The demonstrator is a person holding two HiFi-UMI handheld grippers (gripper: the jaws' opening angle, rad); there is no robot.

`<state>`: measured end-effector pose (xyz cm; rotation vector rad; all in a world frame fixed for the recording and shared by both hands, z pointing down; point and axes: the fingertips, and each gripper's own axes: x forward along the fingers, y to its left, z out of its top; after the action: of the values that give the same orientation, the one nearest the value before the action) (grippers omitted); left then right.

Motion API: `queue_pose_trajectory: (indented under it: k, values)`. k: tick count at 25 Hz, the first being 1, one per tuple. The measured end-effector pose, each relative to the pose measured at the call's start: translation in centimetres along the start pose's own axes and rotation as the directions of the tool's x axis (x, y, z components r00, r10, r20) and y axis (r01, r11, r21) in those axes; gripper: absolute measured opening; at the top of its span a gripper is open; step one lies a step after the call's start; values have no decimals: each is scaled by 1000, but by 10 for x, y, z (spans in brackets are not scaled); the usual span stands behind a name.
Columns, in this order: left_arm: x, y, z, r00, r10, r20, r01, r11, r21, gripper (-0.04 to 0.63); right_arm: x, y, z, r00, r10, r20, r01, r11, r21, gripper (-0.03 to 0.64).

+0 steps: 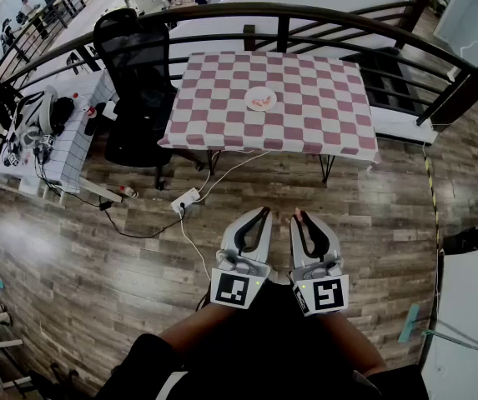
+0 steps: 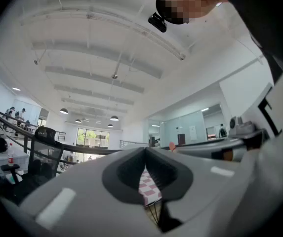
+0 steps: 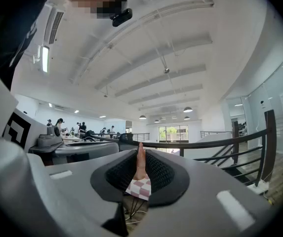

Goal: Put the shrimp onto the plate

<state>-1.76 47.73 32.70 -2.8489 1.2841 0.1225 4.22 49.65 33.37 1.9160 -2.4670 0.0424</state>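
A white plate (image 1: 261,99) lies on the far table with a red-and-white checked cloth (image 1: 222,82); some pink shrimp pieces rest on it. Both grippers are held low and close to my body, well short of the table, pointing toward it. My right gripper (image 1: 299,217) is shut on a pale orange shrimp (image 1: 297,213), which stands upright between the pads in the right gripper view as the shrimp (image 3: 140,163). My left gripper (image 1: 265,213) is beside it, with its jaws closed tip to tip (image 2: 145,150) and nothing between them.
A black office chair (image 1: 134,73) stands at the table's left end. A dark curved railing (image 1: 322,17) runs behind the table. A power strip (image 1: 184,200) with cables lies on the wooden floor between me and the table. A cluttered white side table (image 1: 55,140) is at left.
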Motion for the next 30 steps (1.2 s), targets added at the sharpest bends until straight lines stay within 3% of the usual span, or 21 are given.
queue_pose_trajectory:
  k: [6,17,25,30]
  values:
    - [-1,-6,-7,1000,11,4,-11,1000,-21,8,-8,-8,-7,1000,30,-8,-29,997,65,57]
    - [12,25,-20,998,57,-12,-57,998,-7,8,-6,-33,-23,999,-21,-26,24,992,122,58]
    - [68,54,-35,999,40,-3,-40,998,-39,8,34,-67,-35,996,-65,-56,72,989,132,58]
    - [111,72,-40,999,10,-38,-10,1000,7,8,83,-85,-40,995,-59,-84,70,988,134,58]
